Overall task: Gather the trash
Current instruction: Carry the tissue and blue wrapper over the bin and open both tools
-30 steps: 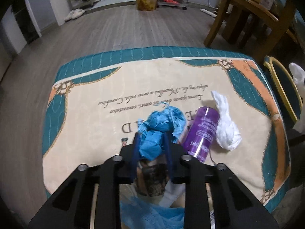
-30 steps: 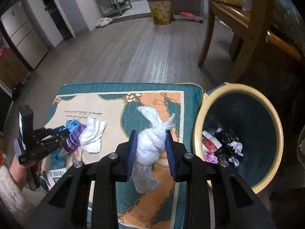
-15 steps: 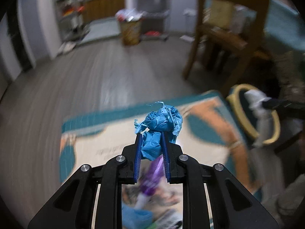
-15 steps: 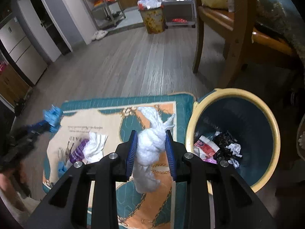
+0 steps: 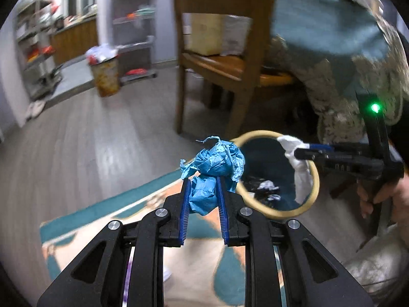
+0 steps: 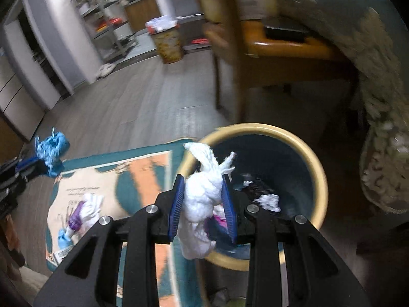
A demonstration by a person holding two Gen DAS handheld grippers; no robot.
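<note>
My left gripper [image 5: 203, 181] is shut on a crumpled blue paper wad [image 5: 212, 171], held in the air above the rug, left of the bin. My right gripper [image 6: 203, 179] is shut on a white tissue wad [image 6: 202, 194] and holds it over the near left rim of the yellow-rimmed trash bin [image 6: 317, 168]. The bin [image 5: 278, 211] holds black and white scraps. The right gripper and its tissue [image 5: 297, 158] show in the left wrist view over the bin. The blue wad [image 6: 52, 149] shows at far left in the right wrist view.
A purple can [image 6: 75, 216] and a white tissue [image 6: 92, 206] lie on the patterned rug [image 6: 138, 176], with blue scraps and paper near them. A wooden chair [image 5: 222, 58] stands behind the bin. A fringed cloth [image 6: 381, 133] hangs at right. A second full bin [image 6: 167, 42] stands far back.
My left gripper has lifted the blue wad off the rug and swung right toward the bin. My right gripper has carried the white tissue from above the rug to over the bin's rim.
</note>
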